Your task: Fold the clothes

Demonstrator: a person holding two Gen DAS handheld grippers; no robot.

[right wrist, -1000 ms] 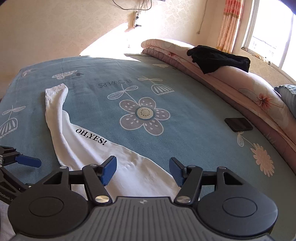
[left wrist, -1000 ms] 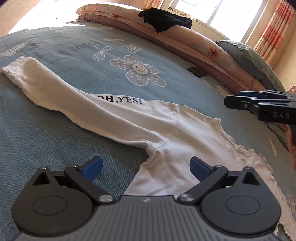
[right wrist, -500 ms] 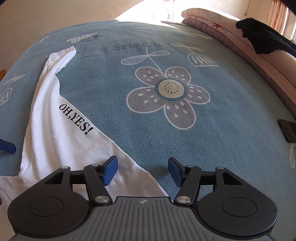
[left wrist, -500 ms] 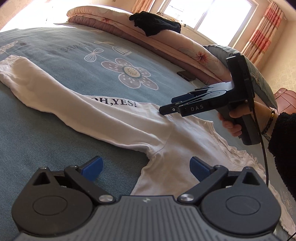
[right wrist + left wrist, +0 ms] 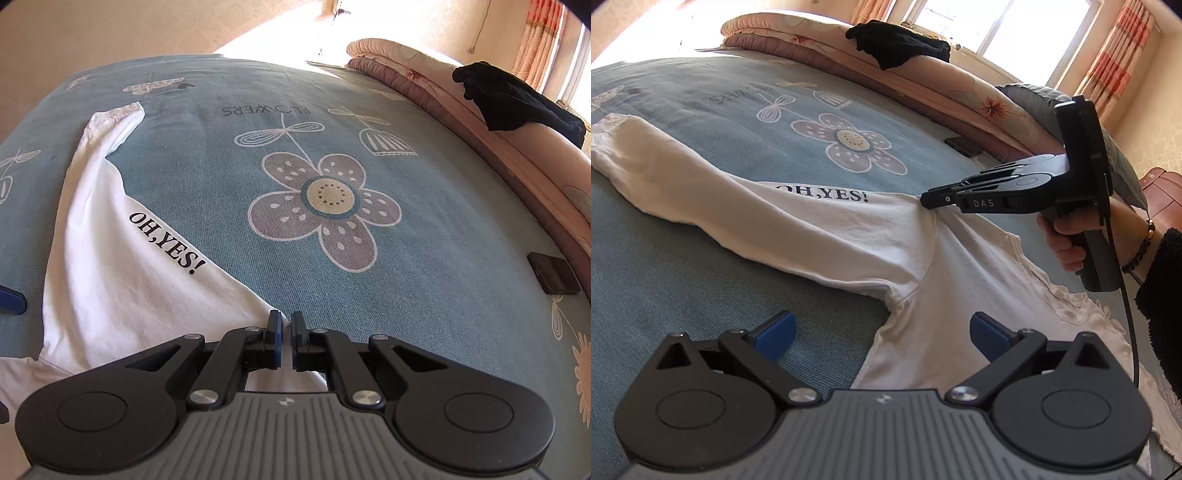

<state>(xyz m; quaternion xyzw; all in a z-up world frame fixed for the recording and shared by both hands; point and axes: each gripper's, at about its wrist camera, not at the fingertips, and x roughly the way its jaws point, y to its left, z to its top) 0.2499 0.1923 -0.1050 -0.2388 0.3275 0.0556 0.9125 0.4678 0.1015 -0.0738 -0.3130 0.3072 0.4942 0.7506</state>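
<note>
A: Shirt (image 5: 849, 236) — location, axis?
B: Flat on bedspread (image 5: 683, 295); sleeve stretched leftward.
A: Left gripper (image 5: 882, 328)?
B: Spread wide above armpit, nothing held.
A: Right gripper (image 5: 284, 332)?
B: Angled down, clamped on shirt's far edge.

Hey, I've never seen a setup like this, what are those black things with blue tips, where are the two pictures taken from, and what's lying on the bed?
They are hand-held tongs: a person grips one in each hand, and each carries a camera looking forward along its two blue-tipped fingers. One picture comes from the left tongs, which stand open just above a white long-sleeved shirt. That view also shows the person's right hand holding the right tongs. The other picture comes from those right tongs, shut on the shirt's edge. The shirt, printed "OH,YES!", lies on a blue flowered bedspread, with a small dark flat object and a black garment on a rolled quilt farther off.
</note>
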